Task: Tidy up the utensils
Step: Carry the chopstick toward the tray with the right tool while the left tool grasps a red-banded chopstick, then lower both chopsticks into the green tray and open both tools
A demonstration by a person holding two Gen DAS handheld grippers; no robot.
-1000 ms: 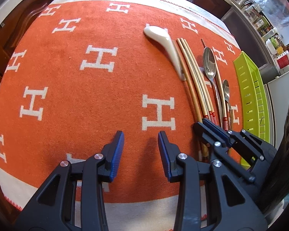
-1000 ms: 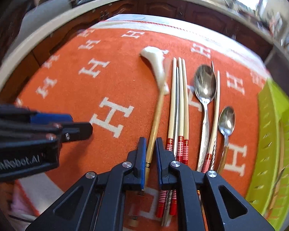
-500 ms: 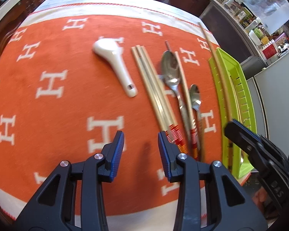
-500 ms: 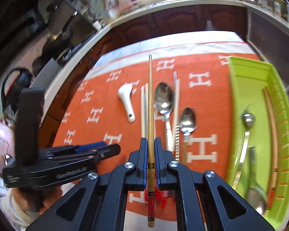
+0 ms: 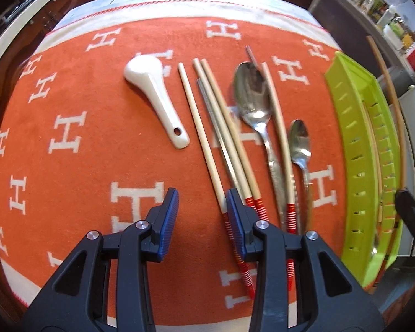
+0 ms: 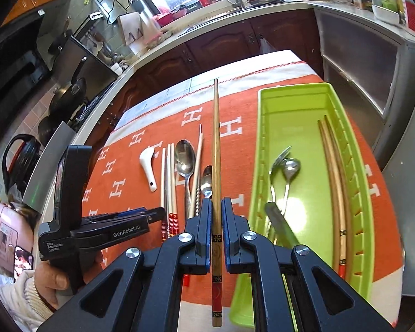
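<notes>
The tray lies just right of the right gripper, long axis parallel to the 1 chopstick it pinches. The left gripper, spread and empty, hovers over utensils farther left.

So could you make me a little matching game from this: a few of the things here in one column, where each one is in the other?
Things:
1. dark wooden chopstick
2. white ceramic spoon
3. fork
4. left gripper

Places:
A. inside the green tray
B. lying alone on the orange cloth, left of the pale chopsticks
C. clamped in the right gripper
D. open, over the cloth, holding nothing

Pairs: 1-C, 2-B, 3-A, 4-D
</notes>
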